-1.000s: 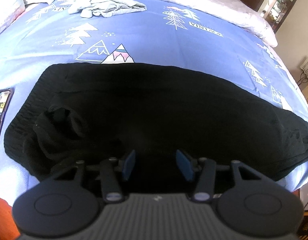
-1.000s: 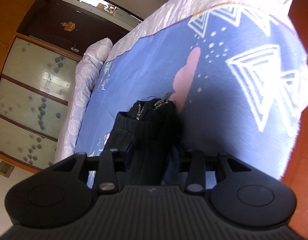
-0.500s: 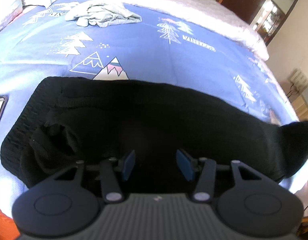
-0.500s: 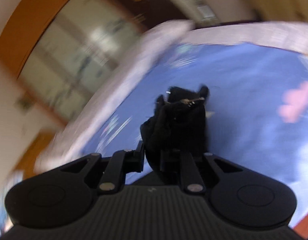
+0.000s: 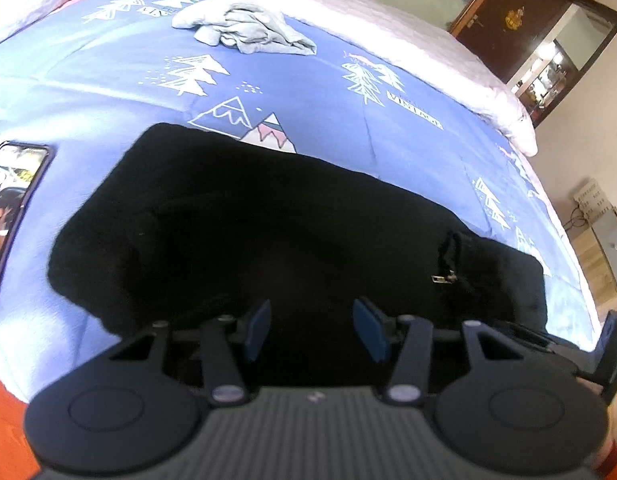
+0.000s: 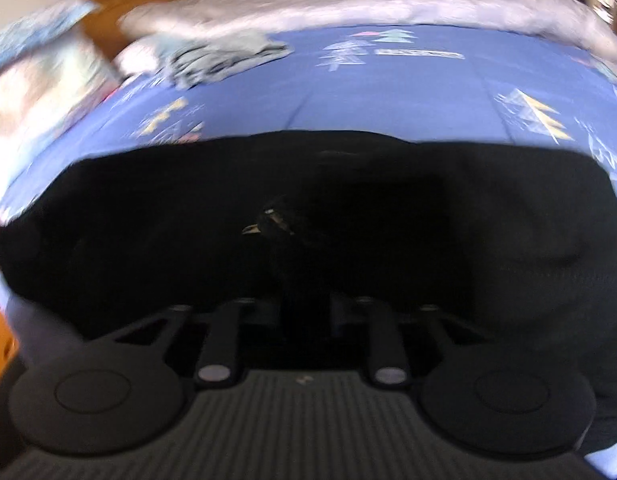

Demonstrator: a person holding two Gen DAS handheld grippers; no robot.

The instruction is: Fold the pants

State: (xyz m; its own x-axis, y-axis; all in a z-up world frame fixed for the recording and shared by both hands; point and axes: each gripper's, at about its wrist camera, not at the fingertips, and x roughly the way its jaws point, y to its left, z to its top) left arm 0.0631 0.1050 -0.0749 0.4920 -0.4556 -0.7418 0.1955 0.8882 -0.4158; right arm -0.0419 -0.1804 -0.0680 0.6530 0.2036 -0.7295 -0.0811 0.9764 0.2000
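Observation:
Black pants (image 5: 268, 220) lie across the blue bedspread (image 5: 348, 120), their right end doubled back over the rest. A zipper pull (image 5: 442, 278) shows on the folded-over part. My left gripper (image 5: 308, 328) hovers open over the pants' near edge, with nothing between its blue pads (image 5: 256, 326). The right wrist view is blurred. There my right gripper (image 6: 304, 308) has a bunch of black fabric with the zipper pull (image 6: 254, 229) standing up between its fingers above the spread pants (image 6: 428, 220). Its jaws are opening, and the fabric still fills the gap.
A phone (image 5: 12, 200) lies on the bedspread left of the pants. A crumpled grey garment (image 5: 248, 32) sits at the far side, in front of a white quilt (image 5: 388, 20). The bed's right edge drops to the floor, with a dark door (image 5: 508, 20) beyond.
My right gripper swung the pants' leg end from the bed's right edge back over the middle of the pants. The left gripper shifted slightly and stayed open.

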